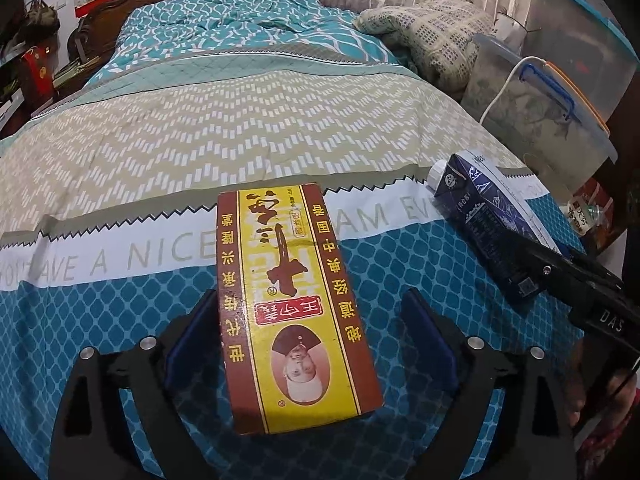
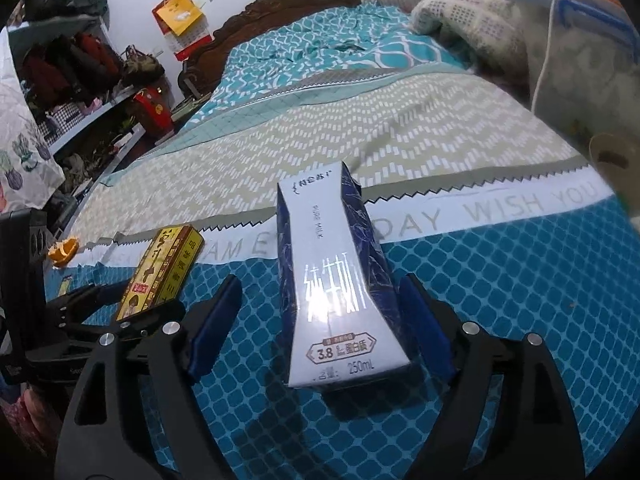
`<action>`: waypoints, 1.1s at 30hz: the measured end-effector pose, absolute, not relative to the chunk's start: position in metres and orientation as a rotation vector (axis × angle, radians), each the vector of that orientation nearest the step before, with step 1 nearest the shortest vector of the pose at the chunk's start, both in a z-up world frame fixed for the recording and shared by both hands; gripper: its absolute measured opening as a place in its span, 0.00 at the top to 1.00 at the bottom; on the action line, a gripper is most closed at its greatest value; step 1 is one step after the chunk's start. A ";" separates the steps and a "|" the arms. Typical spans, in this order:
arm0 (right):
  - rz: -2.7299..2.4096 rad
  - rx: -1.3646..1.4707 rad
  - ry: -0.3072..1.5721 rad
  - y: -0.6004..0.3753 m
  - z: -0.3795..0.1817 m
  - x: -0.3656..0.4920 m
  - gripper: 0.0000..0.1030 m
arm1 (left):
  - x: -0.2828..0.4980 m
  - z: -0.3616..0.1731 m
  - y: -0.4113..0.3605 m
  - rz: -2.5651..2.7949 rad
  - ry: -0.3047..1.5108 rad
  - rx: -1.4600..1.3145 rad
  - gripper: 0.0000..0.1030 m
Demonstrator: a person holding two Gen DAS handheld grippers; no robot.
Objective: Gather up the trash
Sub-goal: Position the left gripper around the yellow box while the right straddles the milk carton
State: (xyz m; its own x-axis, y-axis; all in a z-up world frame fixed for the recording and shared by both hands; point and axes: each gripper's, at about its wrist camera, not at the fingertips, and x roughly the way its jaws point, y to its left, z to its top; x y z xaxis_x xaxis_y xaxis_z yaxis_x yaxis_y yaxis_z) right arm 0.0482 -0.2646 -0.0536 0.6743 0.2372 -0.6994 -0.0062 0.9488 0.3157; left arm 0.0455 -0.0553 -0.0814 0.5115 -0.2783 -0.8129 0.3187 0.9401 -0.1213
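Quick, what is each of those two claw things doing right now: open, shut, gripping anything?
Left gripper: open, the yellow box lies between its fingers, ungripped.
Right gripper: open, the blue milk carton lies between its fingers, ungripped.

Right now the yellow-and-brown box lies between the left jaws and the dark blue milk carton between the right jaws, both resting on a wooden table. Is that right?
Not quite. Both rest on a bed's patterned bedspread, not a wooden table. The left wrist view shows the yellow-and-brown box between the open left jaws; the right wrist view shows the milk carton between the open right jaws.
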 end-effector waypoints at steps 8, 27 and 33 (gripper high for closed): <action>0.142 0.293 0.854 -0.262 -0.059 0.051 0.20 | 0.045 -0.082 -0.056 -0.363 0.972 0.041 0.09; 0.141 0.296 0.861 -0.262 -0.060 0.053 0.19 | 0.045 -0.082 -0.055 -0.365 0.974 0.029 0.09; 0.140 0.295 0.861 -0.262 -0.060 0.053 0.19 | 0.045 -0.082 -0.055 -0.370 0.973 0.022 0.08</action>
State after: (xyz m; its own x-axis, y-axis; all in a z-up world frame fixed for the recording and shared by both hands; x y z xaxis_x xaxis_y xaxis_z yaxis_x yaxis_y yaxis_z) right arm 0.0528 -0.2615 -0.0604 0.6456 0.2394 -0.7252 -0.0028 0.9503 0.3112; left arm 0.0447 -0.0552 -0.0816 0.5051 -0.2970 -0.8104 0.3166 0.9372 -0.1462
